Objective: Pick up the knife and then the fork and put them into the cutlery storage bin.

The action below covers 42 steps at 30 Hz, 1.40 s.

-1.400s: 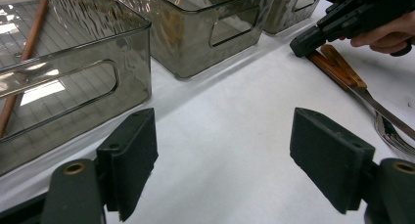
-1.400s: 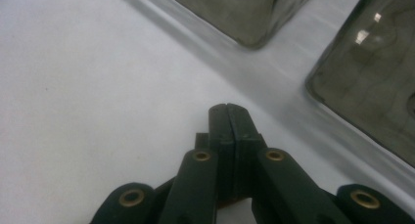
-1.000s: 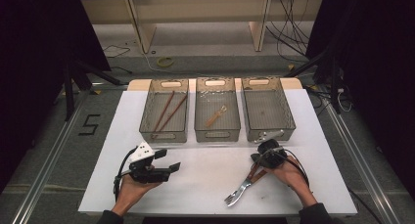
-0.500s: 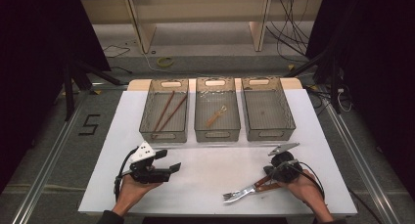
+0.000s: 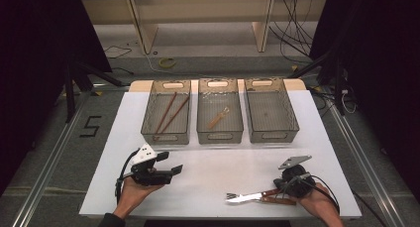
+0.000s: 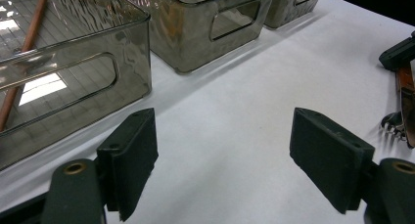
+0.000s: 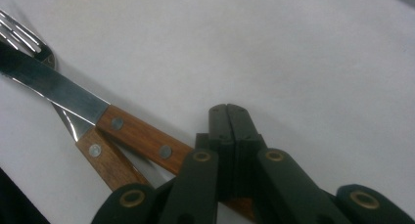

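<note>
Black fingers [image 6: 129, 160] w/ brass rivets, grey top plate, black cables, dark sleeve.

Left tool [image 5: 166, 171] held level in an upturned palm, jaws wide apart; right tool [image 7: 228, 117] pressed closed, near right.

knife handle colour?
Reddish-brown wood with silver rivets, on the knife handle; clearest in the right gripper view.

Between my two hands the white tabletop [image 5: 213, 175] lies bare, wide enough to pass through. Ahead, three bins [image 5: 220, 118] stand side by side, walling off the far half. Beside my right fingers [image 5: 292, 185], the knife [image 5: 250, 196] and fork [image 5: 233, 195] lie crossed.
</note>
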{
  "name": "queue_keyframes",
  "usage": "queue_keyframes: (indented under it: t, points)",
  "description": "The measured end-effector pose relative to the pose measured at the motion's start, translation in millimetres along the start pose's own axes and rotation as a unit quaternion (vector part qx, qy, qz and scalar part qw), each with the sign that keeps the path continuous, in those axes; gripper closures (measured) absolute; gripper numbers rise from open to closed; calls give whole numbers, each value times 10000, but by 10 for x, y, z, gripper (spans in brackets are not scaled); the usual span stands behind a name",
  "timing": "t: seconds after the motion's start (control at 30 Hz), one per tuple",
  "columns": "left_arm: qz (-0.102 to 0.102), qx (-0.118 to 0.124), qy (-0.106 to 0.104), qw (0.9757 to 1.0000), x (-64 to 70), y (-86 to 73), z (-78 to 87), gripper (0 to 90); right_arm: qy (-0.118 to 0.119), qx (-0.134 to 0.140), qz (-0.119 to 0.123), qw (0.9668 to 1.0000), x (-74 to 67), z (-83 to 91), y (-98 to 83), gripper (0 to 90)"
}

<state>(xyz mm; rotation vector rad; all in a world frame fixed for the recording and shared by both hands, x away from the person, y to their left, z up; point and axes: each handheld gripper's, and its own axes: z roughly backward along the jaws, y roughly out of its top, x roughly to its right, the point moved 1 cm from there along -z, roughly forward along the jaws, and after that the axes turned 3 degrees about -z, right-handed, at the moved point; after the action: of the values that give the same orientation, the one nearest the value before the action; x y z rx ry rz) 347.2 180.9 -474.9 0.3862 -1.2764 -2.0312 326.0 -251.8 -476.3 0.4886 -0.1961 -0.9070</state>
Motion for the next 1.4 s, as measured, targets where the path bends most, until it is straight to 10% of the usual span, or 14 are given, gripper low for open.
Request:
queue_keyframes:
  t: [0.5, 0.87, 1.4]
  points:
    - [36, 4, 7, 10000, -8, -2, -8, 250, 329, -99, 1300, 9909, 62, 215, 149, 640]
    - [41, -15, 6, 10000, -11, -5, -13, 250, 395, -641, 2185, 9729, -31, 149, 146, 497]
    - [49, -40, 5, 10000, -14, -12, -31, 251, 414, -1057, 2933, 9493, -101, 6, 176, 537]
